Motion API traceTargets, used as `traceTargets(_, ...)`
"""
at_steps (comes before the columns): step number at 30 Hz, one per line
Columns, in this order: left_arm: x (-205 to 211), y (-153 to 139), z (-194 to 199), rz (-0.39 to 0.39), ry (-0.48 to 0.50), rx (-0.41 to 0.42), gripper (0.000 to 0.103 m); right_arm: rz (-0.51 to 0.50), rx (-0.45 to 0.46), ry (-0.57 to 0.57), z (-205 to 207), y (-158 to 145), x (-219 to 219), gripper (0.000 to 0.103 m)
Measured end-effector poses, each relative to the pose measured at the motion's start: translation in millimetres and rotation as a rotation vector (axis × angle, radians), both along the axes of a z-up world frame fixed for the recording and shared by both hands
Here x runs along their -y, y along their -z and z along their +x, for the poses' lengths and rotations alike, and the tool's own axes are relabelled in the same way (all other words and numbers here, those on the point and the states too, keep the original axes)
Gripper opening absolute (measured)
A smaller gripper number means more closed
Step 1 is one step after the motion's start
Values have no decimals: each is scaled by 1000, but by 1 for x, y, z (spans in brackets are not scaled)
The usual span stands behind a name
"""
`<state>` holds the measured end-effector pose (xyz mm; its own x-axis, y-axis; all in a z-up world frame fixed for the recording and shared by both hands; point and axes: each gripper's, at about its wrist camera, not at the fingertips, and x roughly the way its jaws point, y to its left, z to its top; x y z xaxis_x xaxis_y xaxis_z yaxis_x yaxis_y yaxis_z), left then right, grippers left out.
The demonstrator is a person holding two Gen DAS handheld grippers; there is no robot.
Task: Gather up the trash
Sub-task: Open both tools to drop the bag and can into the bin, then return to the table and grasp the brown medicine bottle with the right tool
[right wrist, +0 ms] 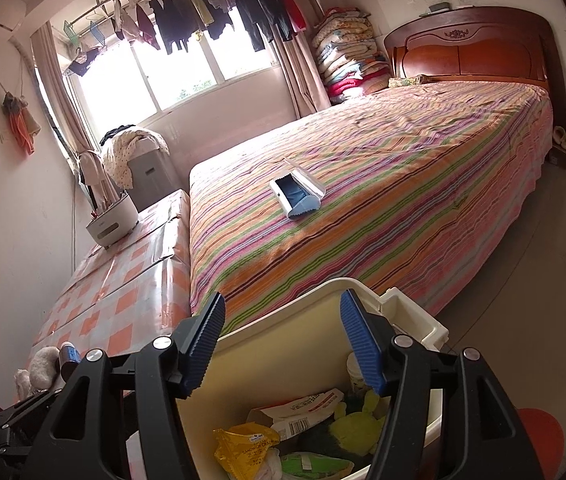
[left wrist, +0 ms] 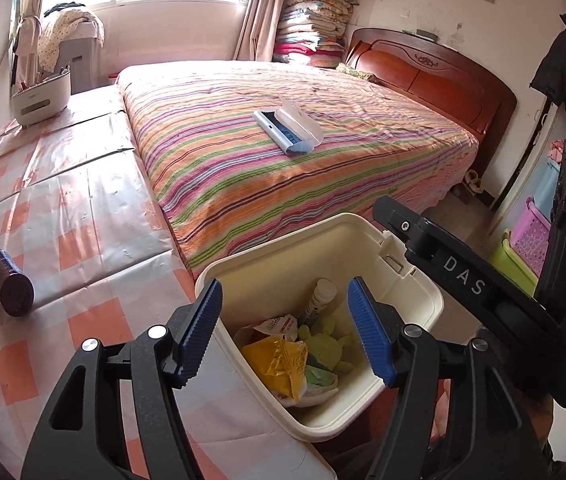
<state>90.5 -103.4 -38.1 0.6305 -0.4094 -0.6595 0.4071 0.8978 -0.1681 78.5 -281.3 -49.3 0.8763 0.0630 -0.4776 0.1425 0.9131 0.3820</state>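
A cream plastic bin [left wrist: 411, 304] stands below both grippers; it also shows in the right wrist view [right wrist: 283, 344]. It holds a yellow snack wrapper [left wrist: 279, 364] [right wrist: 247, 448], a green plush toy [left wrist: 331, 344] [right wrist: 355, 420], a small white bottle [left wrist: 323, 296] and a white packet [right wrist: 303, 412]. My left gripper [left wrist: 287, 332] is open and empty above the bin. My right gripper [right wrist: 283, 348] is open and empty above the bin; its body [left wrist: 483, 280] shows at the right of the left wrist view. A dark bottle [left wrist: 7, 280] [right wrist: 69, 358] lies on the checked surface.
A striped bed [left wrist: 283, 148] carries a blue and white lint brush [left wrist: 289, 128] [right wrist: 297, 196]. A checked plastic-covered platform [left wrist: 63, 208] lies beside the bed, with a white appliance [left wrist: 43, 96] at its far end. Coloured baskets [left wrist: 531, 236] stand at the right.
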Motion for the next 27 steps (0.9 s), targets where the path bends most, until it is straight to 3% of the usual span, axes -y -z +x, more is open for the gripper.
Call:
traceTargets(6,-21,-15,-6,-9,-48,42,74,-7,-12,-24,3,1,-10,59)
traceTargets(9,-35,-19,-6,-18,-83,45,74,-13,-16,-37,5,1,-17,68)
traceTargets(19,-96,-28,-1,-55,-208,22,75,-31,-28,-106,13,0,-50,68)
traceTargets(27,-147,-36,1,-28,-294,32,75,-39,-41,-189,22,-1,-84,68)
